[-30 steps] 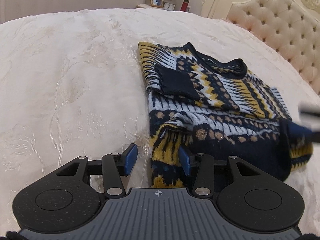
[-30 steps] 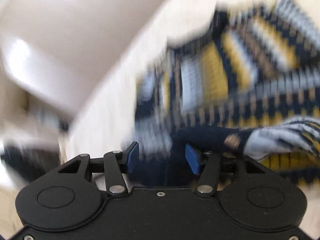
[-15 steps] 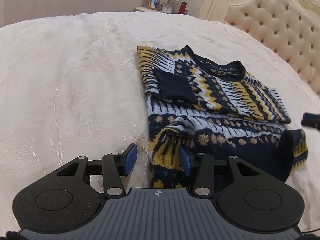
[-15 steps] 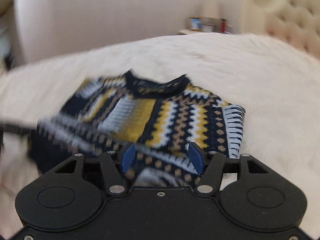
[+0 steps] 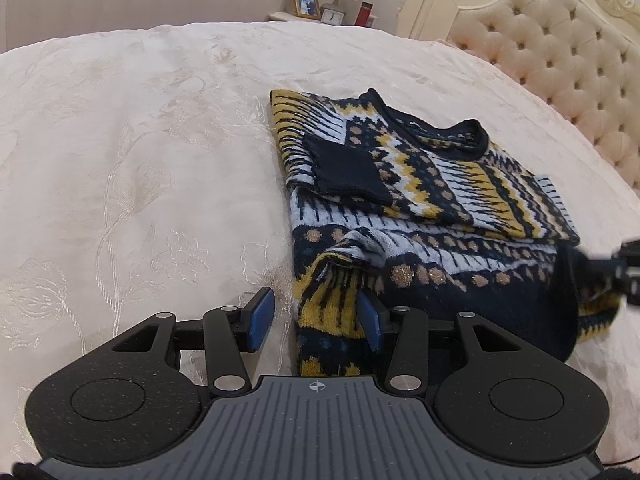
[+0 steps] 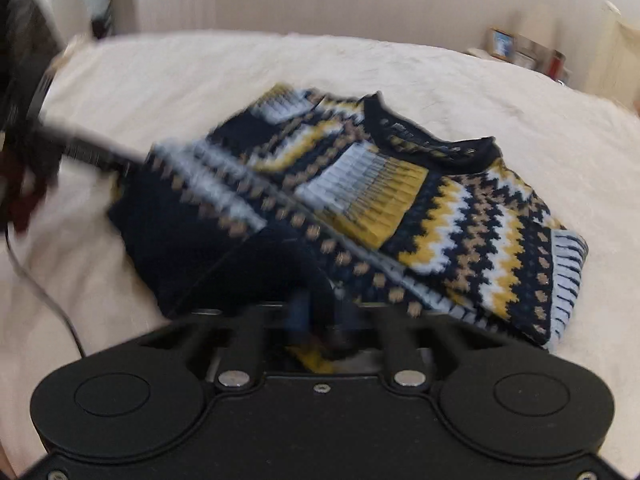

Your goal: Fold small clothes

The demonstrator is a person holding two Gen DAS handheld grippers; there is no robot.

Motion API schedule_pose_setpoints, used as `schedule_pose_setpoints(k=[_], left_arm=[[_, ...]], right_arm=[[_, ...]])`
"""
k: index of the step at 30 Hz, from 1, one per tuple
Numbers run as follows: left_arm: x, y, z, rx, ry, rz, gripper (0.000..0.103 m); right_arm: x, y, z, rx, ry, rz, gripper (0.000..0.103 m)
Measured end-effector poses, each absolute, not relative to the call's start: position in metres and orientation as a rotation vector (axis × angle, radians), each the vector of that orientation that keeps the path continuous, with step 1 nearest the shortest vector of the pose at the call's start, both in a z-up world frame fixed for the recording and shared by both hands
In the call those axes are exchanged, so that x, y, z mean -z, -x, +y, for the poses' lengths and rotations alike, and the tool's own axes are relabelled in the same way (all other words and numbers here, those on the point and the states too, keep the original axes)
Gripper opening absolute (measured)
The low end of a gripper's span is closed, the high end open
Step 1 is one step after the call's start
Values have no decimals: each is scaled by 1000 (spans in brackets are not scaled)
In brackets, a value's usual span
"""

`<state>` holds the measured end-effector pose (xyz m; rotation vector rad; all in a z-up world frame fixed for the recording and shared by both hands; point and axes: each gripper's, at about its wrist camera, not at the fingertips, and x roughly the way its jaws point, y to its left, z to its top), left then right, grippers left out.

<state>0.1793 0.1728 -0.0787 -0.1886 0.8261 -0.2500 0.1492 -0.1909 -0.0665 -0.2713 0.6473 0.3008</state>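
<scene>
Right hand-held gripper [image 6: 316, 320] has clamped on the dark hem of the patterned sweater [image 5: 400, 200], which lies half-folded on the bed [image 5: 140, 160]; left hand-held gripper [image 5: 316, 320] stands half open astride the opposite hem corner. Next, likely: close left, lift both corners toward the collar.

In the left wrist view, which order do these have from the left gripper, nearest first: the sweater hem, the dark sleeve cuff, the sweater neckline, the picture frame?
From the left gripper:
1. Sweater hem, between its fingers.
2. Dark sleeve cuff, mid-sweater, left.
3. Sweater neckline, at the far end.
4. Picture frame, beyond the bed.
</scene>
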Motion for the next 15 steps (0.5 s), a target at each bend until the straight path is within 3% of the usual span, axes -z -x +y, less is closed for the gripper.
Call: schedule_pose_setpoints(k=[3,6,7,8,10,15], left_arm=[[79,-179,174,253,189,822,44],[79,-179,175,260,191,818,45],[79,-179,174,262,190,816,45],[78,-179,174,263,186,814,45],[76,-177,173,271,174,806,46],[60,-168,160,310,77,748,46]], right_arm=[[47,-160,-216,-125,90,537,15],[45,-169,-244,10,-61,518,25],[48,-171,-247,48,-54,528,31],[52,-171,-251,69,-47,535,44],[58,-168,-258,64,-72,543,55],[62,-164,-272,59,-136,562,55]])
